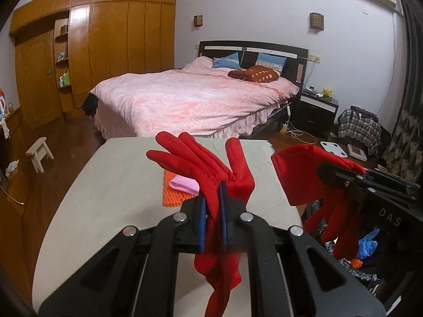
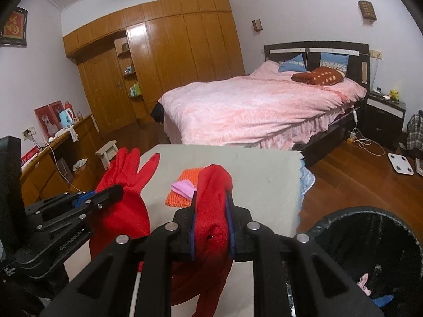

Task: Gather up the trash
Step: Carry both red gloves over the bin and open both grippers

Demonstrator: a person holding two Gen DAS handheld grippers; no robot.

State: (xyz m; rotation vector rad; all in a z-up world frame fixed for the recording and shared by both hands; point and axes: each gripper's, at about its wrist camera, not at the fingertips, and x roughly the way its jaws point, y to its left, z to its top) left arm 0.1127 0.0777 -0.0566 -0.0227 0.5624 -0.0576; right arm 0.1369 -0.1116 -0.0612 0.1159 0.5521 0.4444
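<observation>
The left gripper's (image 1: 212, 206) fingers (image 1: 201, 211) pinch one red glove (image 1: 211, 163) above the table (image 1: 105, 185); the right gripper (image 2: 211, 211) clamps a second red glove (image 2: 211, 206). Between them, mid-table, lies an orange mesh pad (image 2: 182, 187) with pink paper (image 2: 183, 186) on it. Right of the table stands a black bin (image 2: 370, 243).

pink-covered bed (image 1: 195, 100), wooden wardrobe (image 1: 105, 42), white walls (image 1: 251, 8), wood floor (image 2: 351, 174).

Both gloves are bright red: one glove (image 1: 208, 163) and the other glove (image 1: 298, 174). The surface (image 1: 111, 174) is pale grey. On it lies an orange mat (image 1: 174, 192) with bumps and a pink paper (image 1: 185, 183). The bed cover (image 1: 190, 100) is pink with leaf shapes. The bin (image 2: 370, 240) is black.
</observation>
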